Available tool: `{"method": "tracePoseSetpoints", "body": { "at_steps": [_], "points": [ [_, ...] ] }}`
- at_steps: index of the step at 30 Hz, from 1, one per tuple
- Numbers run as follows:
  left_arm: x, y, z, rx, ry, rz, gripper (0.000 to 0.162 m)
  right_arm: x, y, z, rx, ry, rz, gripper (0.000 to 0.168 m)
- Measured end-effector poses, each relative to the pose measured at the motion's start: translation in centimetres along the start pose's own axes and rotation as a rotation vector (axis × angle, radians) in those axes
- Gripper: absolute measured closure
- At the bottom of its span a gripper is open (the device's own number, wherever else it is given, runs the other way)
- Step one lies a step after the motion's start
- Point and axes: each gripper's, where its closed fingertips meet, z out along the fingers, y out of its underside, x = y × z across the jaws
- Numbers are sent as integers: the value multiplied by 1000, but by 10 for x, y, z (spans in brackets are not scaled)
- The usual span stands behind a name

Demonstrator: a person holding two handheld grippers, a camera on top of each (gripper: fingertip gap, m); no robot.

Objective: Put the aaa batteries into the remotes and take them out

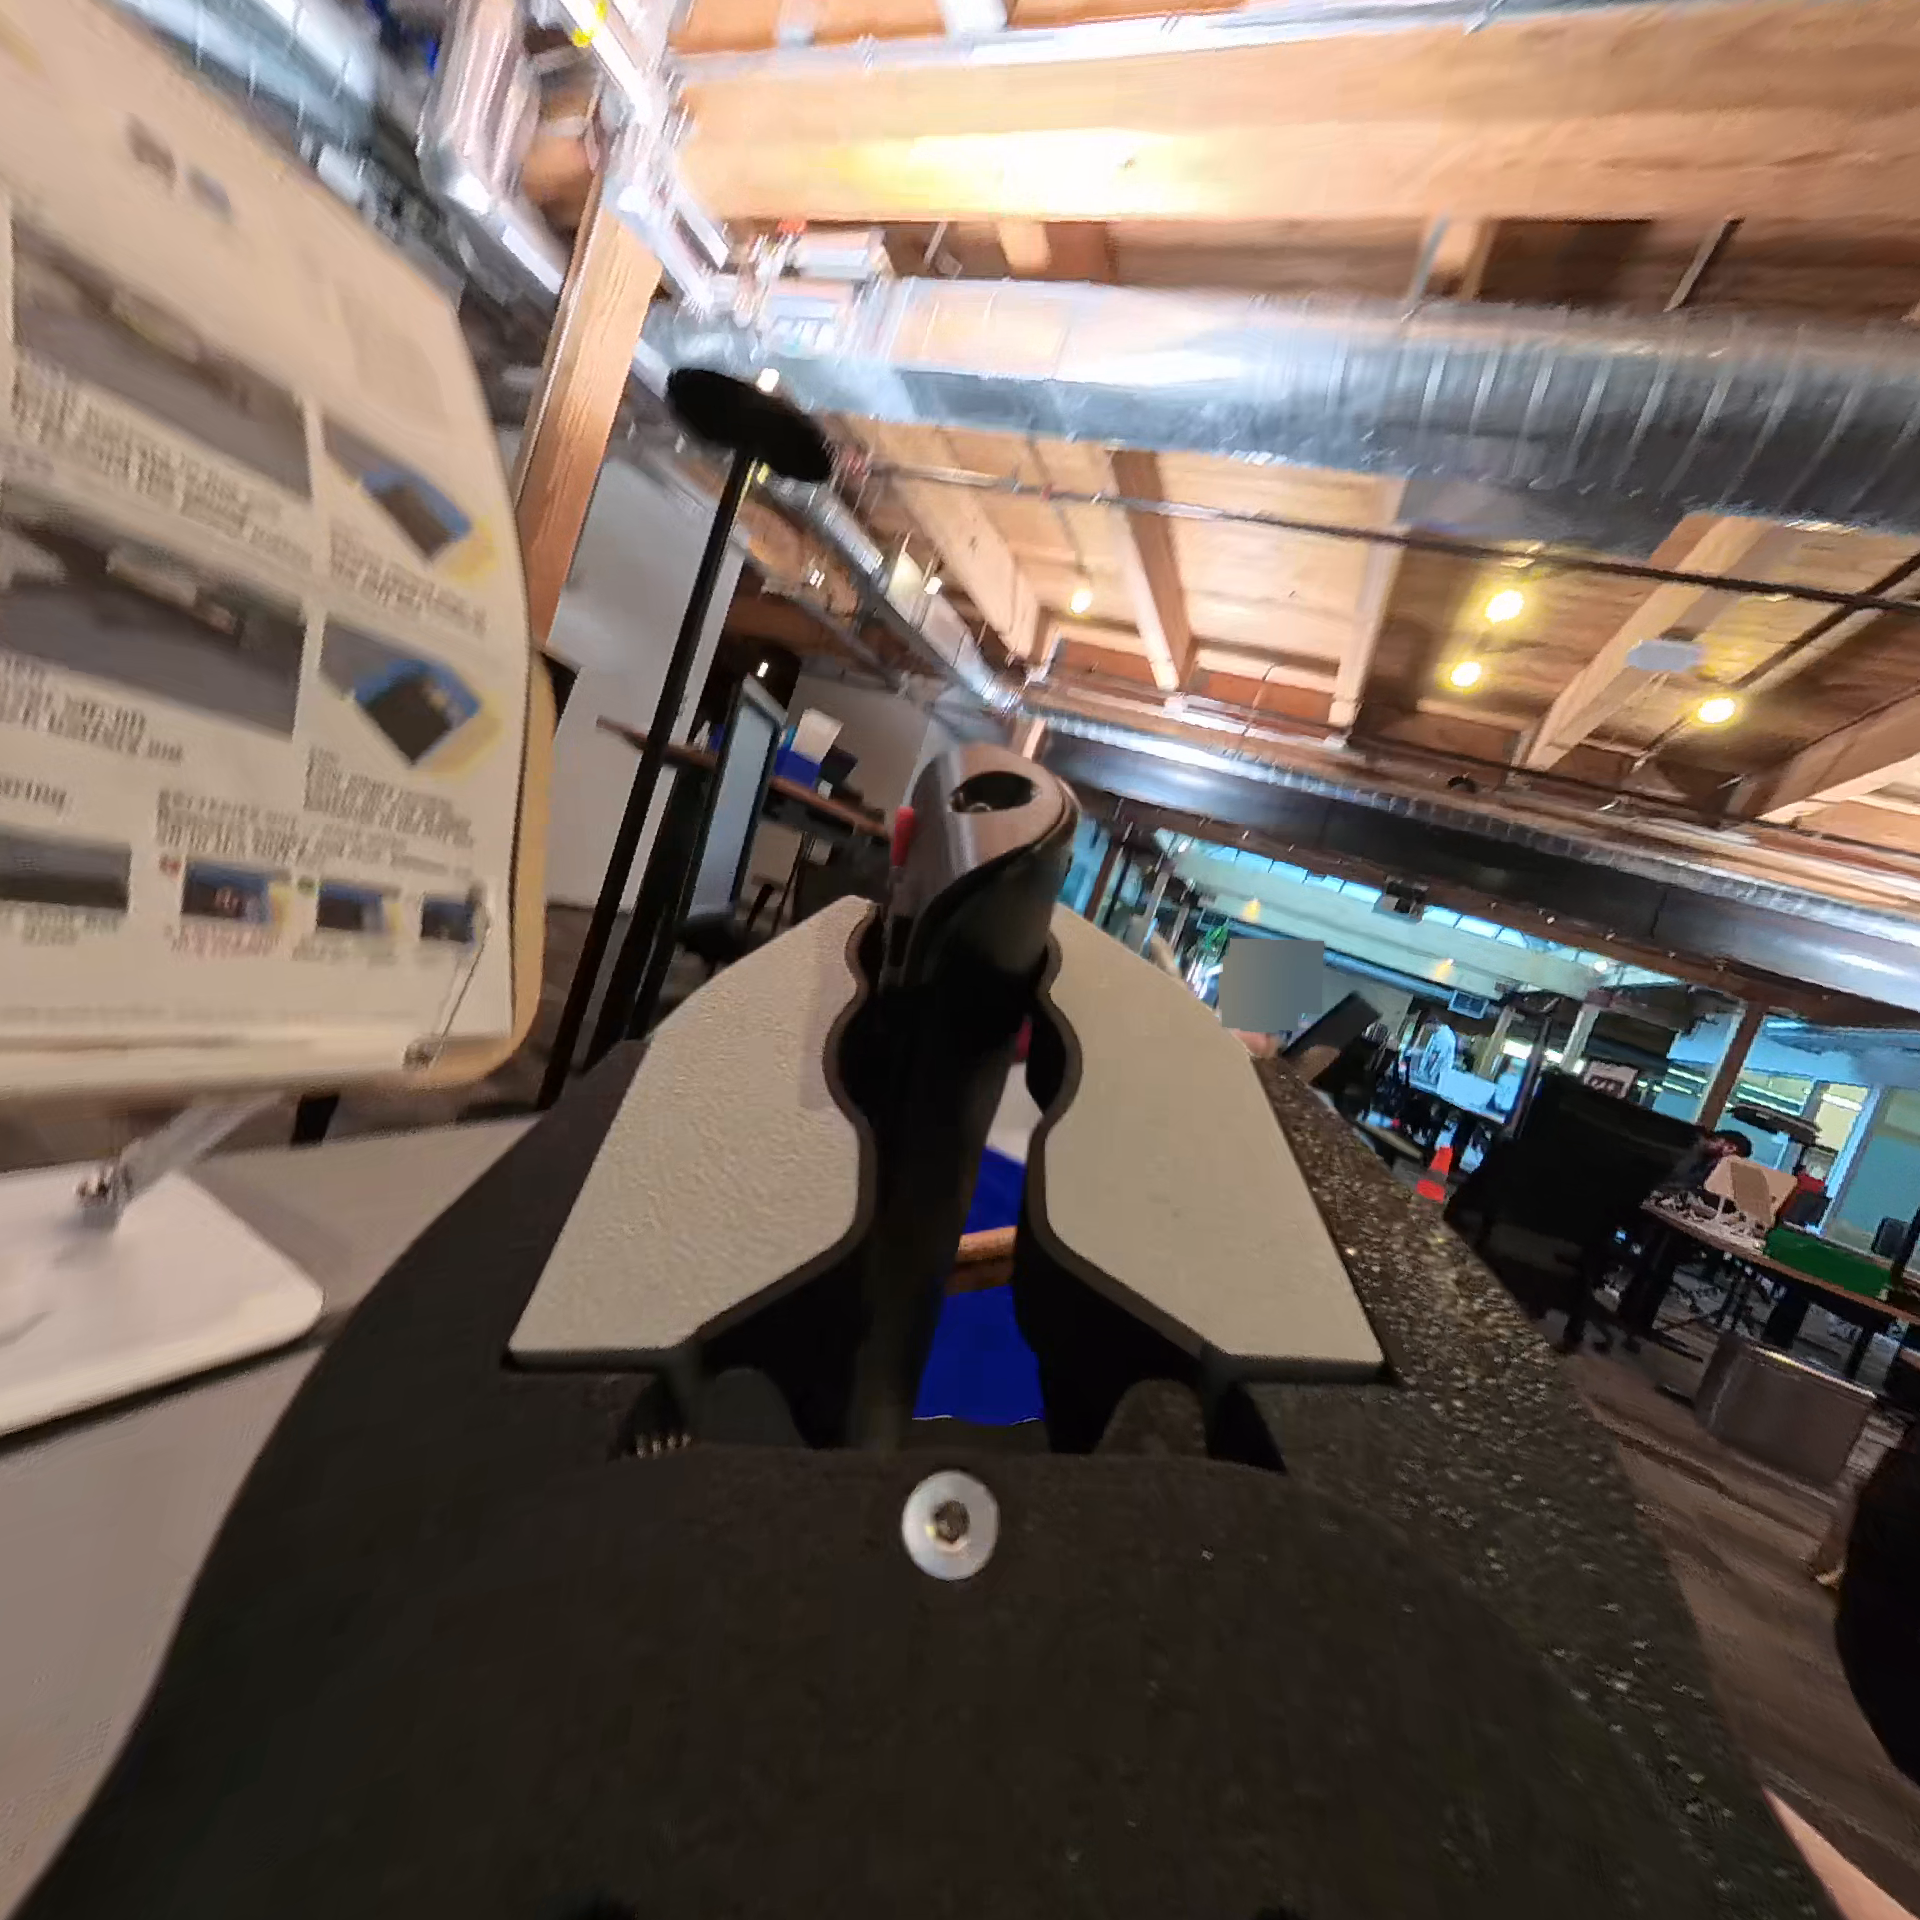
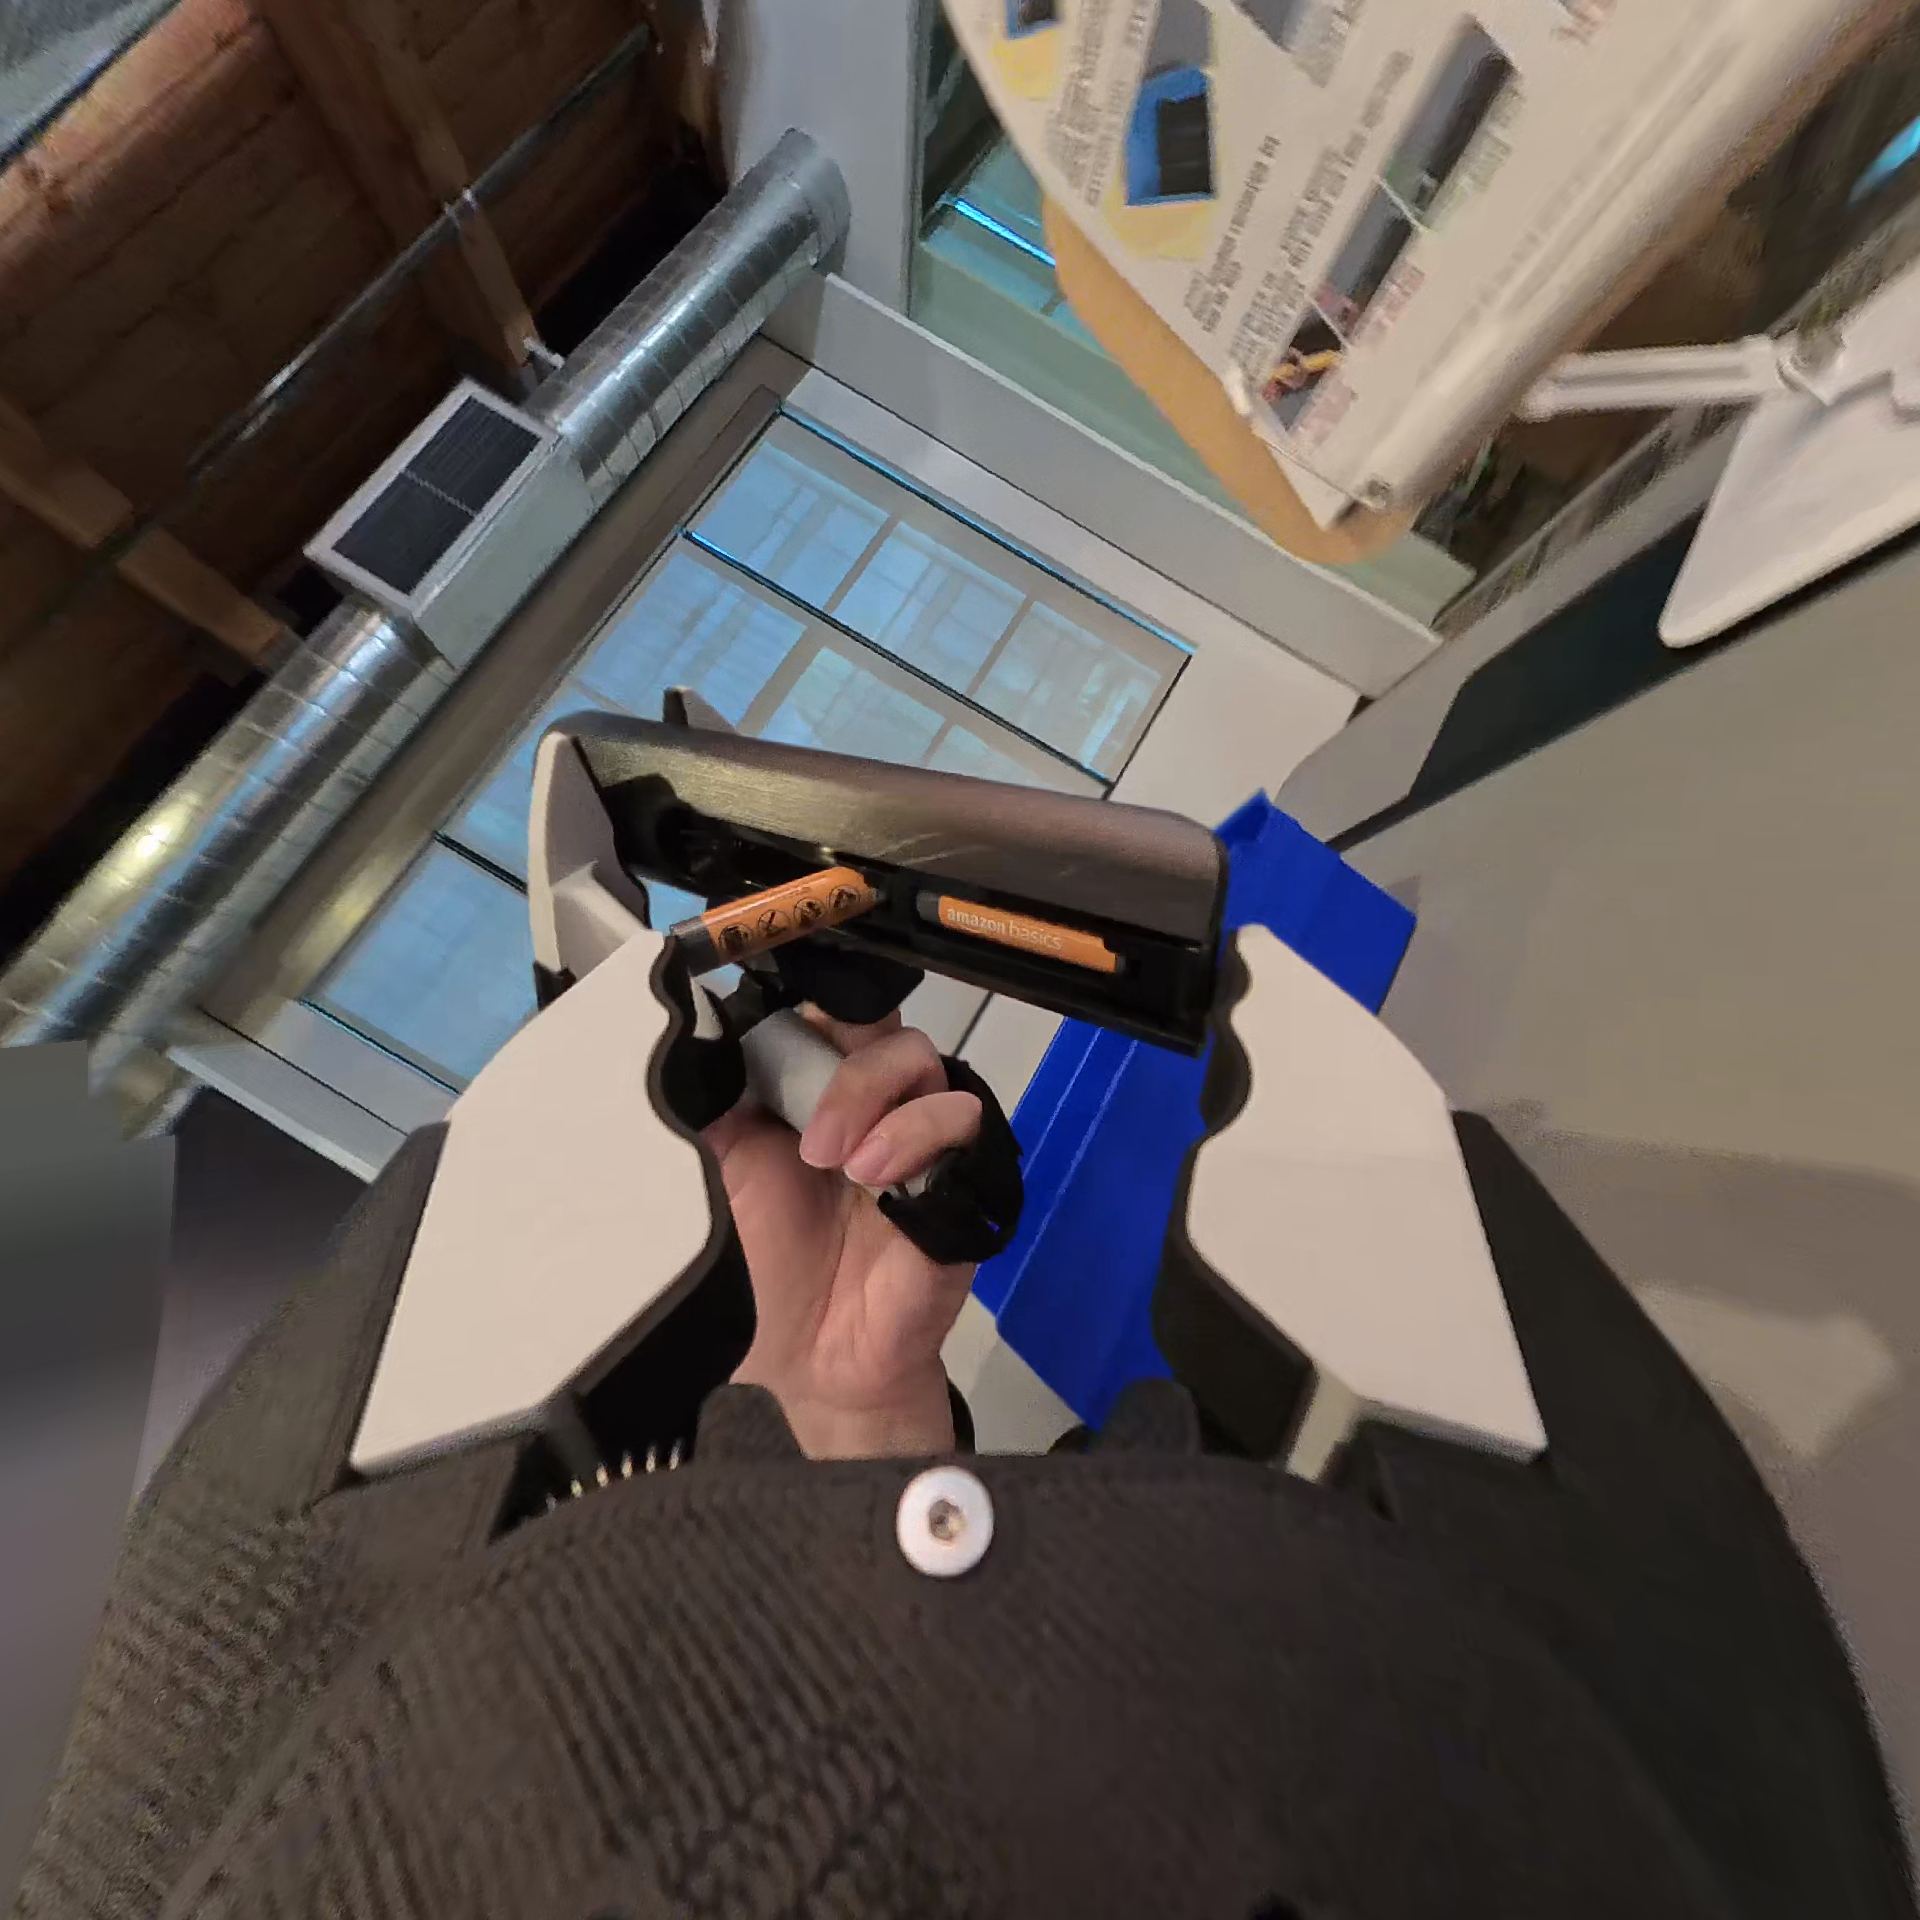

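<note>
Between the left tongs (image 1: 951,966), a remote (image 2: 883,873) holds two batteries (image 2: 784,914).

Both wrist cameras tilt upward, close on the shared remote (image 2: 883,883).

Left tool (image 1: 951,997) clamped, tilted upward; right tool (image 2: 940,997) spread wide.

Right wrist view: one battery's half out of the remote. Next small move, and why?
Probably close the right gripper on the tilted battery. The gripper is open, and the battery's free end juts from the remote beside the gripper's left finger. The second battery lies seated in its bay. The left gripper is shut on the remote.
</note>
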Motion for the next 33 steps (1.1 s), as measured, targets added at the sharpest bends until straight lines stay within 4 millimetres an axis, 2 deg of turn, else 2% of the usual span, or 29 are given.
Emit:
{"method": "tracePoseSetpoints", "body": {
  "at_steps": [4, 7, 8, 10, 14, 17, 20, 24, 28, 33],
  "points": [
    [-25, 46, 5, -142, -78, -73, 137, 41, 7, -23, -14, -22, 185, 81],
    [-40, 66, 4, -166, -116, -140, 138, 61, 7, -39, -25, 0, 221, 93],
    [-44, 72, 4, -185, -128, -148, 138, 68, 5, -44, -23, 28, 213, 98],
    [-55, 83, 0, -207, -178, -138, 138, 84, 1, -56, -22, 119, 175, 99],
    [-74, 99, -7, -235, -252, -96, 138, 101, 2, -75, -83, 321, -28, 99],
    [-79, 94, -9, -213, -268, -83, 138, 101, 25, -84, -232, 441, -267, 100],
    [-75, 78, -8, -170, -237, -95, 138, 107, 43, -97, -346, 552, -479, 107],
    [-61, 55, -6, -92, -176, -129, 138, 117, 43, -104, -335, 540, -417, 109],
    [-42, 28, -5, -6, -99, -158, 138, 107, 29, -104, -224, 465, -432, 113],
    [-34, 13, -6, 20, -85, -138, 138, 108, 23, -102, -160, 482, -409, 114]
  ]
}}
